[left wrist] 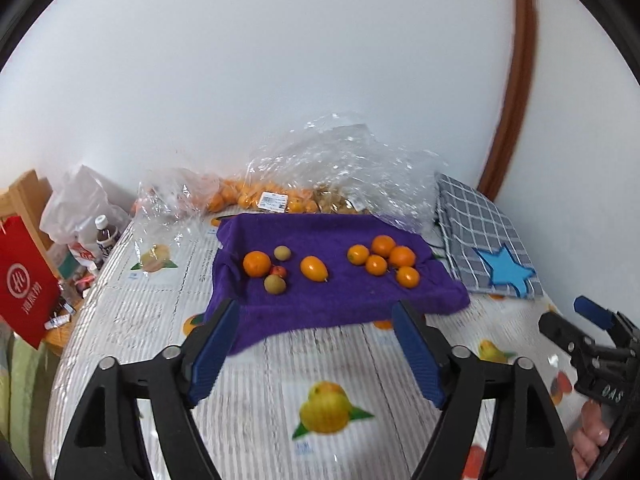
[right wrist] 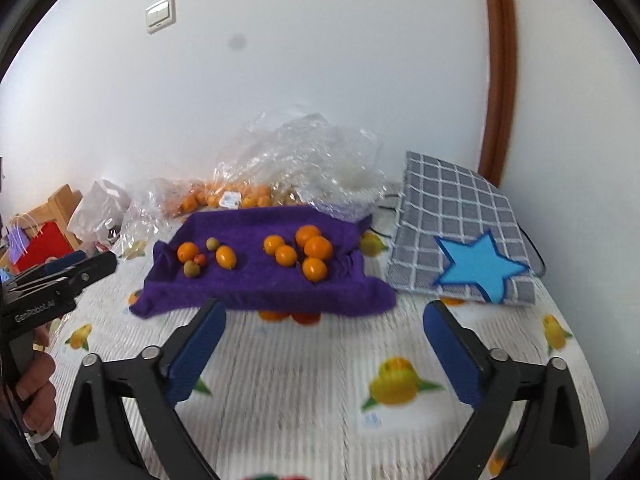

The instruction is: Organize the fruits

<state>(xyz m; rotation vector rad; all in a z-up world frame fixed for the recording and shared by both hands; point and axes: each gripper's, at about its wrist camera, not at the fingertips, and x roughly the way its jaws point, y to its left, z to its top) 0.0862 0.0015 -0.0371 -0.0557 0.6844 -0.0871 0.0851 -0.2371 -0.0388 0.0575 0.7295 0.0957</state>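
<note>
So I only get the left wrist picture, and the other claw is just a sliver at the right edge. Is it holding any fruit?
Observer: No. The right wrist view shows the right claw wide open, with nothing between its pads and only tablecloth beyond.
Visitor: And what does my own claw look like from outside?
Observer: The left claw shows side-on at that view's left edge, with a hand wrapped round its grip.
Visitor: Anything else I'm missing?
Observer: A small purple bag with white handles stands beside the red bag.
</note>
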